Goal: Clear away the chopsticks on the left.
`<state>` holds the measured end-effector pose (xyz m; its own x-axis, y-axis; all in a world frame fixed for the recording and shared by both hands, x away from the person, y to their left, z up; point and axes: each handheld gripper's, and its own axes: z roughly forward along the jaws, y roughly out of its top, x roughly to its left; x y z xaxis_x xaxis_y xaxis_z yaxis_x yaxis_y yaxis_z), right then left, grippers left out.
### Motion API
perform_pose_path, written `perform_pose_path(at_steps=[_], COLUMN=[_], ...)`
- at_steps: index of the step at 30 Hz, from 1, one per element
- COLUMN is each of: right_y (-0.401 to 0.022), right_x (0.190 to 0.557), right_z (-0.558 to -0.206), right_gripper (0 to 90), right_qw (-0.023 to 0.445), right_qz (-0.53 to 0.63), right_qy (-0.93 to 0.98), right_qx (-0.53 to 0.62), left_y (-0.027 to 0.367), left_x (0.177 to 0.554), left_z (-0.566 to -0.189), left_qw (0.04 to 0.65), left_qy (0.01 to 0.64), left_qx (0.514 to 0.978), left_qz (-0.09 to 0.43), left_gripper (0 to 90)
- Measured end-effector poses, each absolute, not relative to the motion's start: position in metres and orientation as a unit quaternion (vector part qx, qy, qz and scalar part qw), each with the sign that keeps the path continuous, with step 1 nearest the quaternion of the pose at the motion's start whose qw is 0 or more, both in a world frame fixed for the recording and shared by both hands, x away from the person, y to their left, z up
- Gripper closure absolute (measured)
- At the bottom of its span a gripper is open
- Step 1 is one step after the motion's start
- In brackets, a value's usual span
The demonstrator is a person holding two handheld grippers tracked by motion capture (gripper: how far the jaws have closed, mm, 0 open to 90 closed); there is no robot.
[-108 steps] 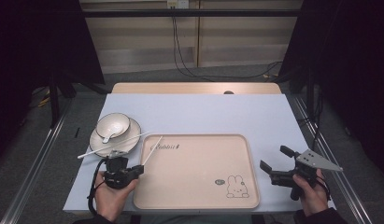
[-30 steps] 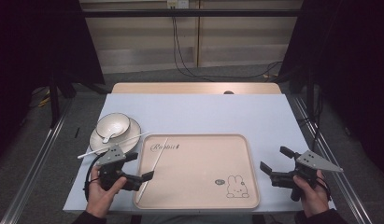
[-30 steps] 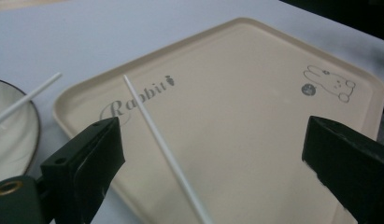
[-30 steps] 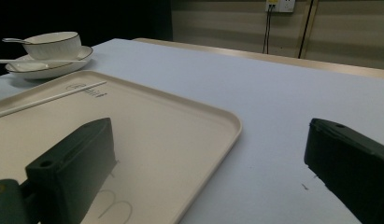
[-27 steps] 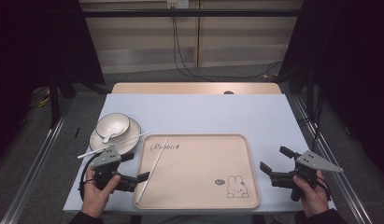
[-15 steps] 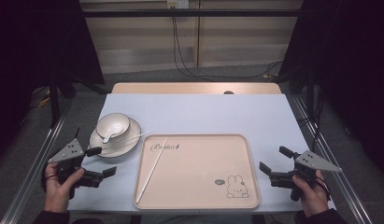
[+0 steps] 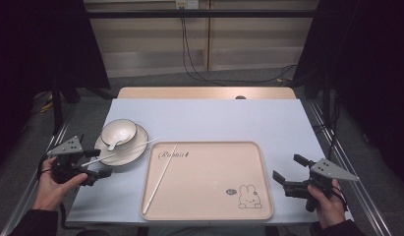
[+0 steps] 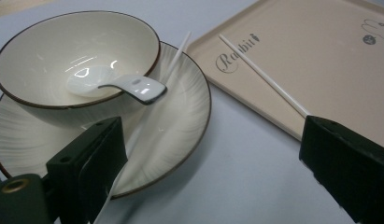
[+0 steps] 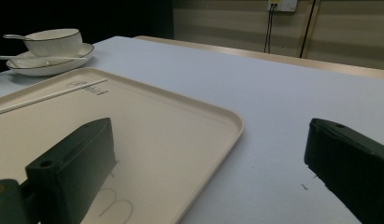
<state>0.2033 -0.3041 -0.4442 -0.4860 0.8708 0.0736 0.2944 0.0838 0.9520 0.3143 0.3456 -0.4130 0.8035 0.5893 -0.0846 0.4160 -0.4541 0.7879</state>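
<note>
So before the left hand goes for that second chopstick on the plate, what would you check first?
1. Left gripper open: ok, jaws wide apart.
2. Chopstick on plate reachable: ok, it runs between the jaws.
3. Nothing pinning it: cannot tell; it lies close to the spoon.
4. Bowl steady on the plate: ok.
5. Tray has room beside the first chopstick: ok.
6. Right gripper out of the way: ok.

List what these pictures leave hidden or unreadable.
- Chopstick on the plate: its near end passes behind a left gripper finger in the left gripper view; contact unclear.
- Tray: rabbit drawing cut off by the right gripper view's bottom edge.
- Tray lettering: too small in the high view.
</note>
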Motion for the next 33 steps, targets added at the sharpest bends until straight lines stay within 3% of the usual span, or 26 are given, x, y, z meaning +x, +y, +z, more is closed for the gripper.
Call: perform_pose_path(at_steps=[6,10,12,14,15,20,26,27,33], right_y=[-0.304,-0.304,-0.304,-0.304,-0.304,-0.304,-0.304,-0.304,-0.304], right_x=[0.203,0.203,0.203,0.203,0.203,0.203,0.203,0.203,0.203], right_z=[-0.444,-0.444,-0.444,-0.444,-0.444,-0.445,-0.445,-0.445,-0.445], right_gripper=[1.6,1.6,1.6,1.6,1.6,1.6,1.6,1.6,1.6], right_qw=[0.273,0.273,0.273,0.274,0.274,0.273,0.273,0.271,0.271], right_qz=[0.525,0.525,0.525,0.524,0.524,0.524,0.524,0.525,0.524], right_qy=[0.684,0.684,0.684,0.684,0.684,0.684,0.684,0.683,0.684], right_qx=[0.426,0.427,0.427,0.426,0.427,0.427,0.428,0.429,0.428], left_y=[0.348,0.350,0.352,0.352,0.352,0.351,0.345,0.344,0.339], left_x=[0.332,0.340,0.343,0.344,0.345,0.349,0.356,0.356,0.358], left_z=[-0.420,-0.426,-0.429,-0.432,-0.432,-0.436,-0.437,-0.438,-0.440], left_qw=[0.402,0.390,0.383,0.378,0.374,0.370,0.349,0.350,0.336], left_qy=[0.307,0.302,0.294,0.297,0.296,0.291,0.285,0.284,0.285], left_qx=[0.857,0.863,0.869,0.870,0.872,0.876,0.886,0.886,0.891], left_qz=[0.104,0.108,0.110,0.111,0.113,0.109,0.113,0.112,0.108], left_gripper=[8.1,15.1,25.1,27.0,33.7,48.5,57.2,62.4,68.4])
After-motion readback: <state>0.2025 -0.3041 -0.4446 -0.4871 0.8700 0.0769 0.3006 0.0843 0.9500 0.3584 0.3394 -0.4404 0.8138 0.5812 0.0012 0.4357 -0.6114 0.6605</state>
